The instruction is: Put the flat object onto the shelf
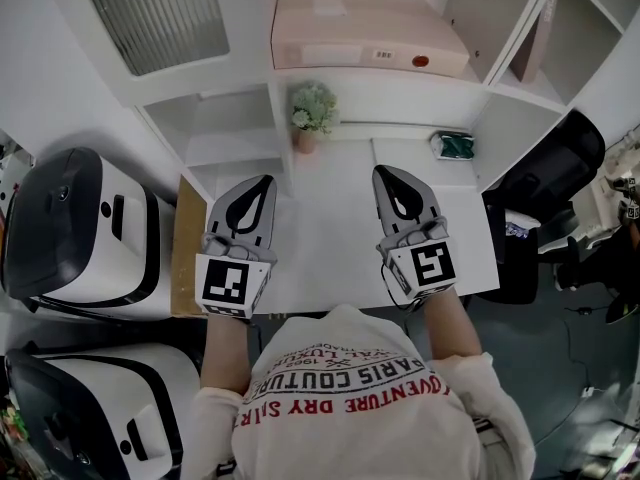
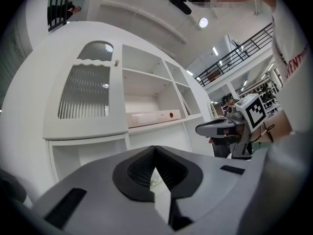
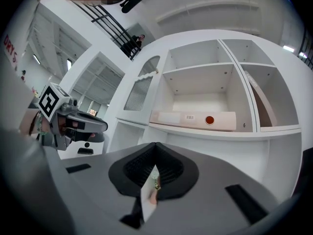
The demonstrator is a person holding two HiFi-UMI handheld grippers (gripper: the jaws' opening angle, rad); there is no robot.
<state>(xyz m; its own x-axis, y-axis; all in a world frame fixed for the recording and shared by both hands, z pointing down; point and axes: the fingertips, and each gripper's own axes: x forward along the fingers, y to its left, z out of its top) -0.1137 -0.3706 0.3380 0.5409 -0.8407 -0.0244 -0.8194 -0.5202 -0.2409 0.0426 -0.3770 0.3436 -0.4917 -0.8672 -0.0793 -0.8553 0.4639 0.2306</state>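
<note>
Your left tongs point(image 1: 262, 184): The two jaws are pressed together. Nothing is in them. You hold them over the left part of the bench.
Your right tongs point(image 1: 386, 174): These jaws are pressed together too, with nothing in them. You hold them over the right part of the bench, well apart from the left tongs.
Both tips: They point away from you, toward the shelf.
Bench point(image 1: 330, 253): It is white and flat. A bare patch of it shows between your two tongs.
Little plant point(image 1: 312, 113): It sits in a small pot at the back of the bench, under the shelf. It is past the gap between your tongs.
Green thing point(image 1: 455, 145): It is small and lies at the back right of the bench, past your right tongs. You cannot tell what it is.
Flat box point(image 1: 365, 33): It is pink, long and low. It lies on the shelf above the bench. Its front side has a red dot and a small label.
Shelf point(image 1: 400, 86): It is white with many open spaces. The flat box lies in the wide middle one.
Ribbed door point(image 1: 155, 13): It is to the left of the flat box.
Machines point(image 1: 80, 228): Two big white and black ones stand to the left of the bench.
Chair point(image 1: 550, 168): It is black and stands to the right of the bench.
</note>
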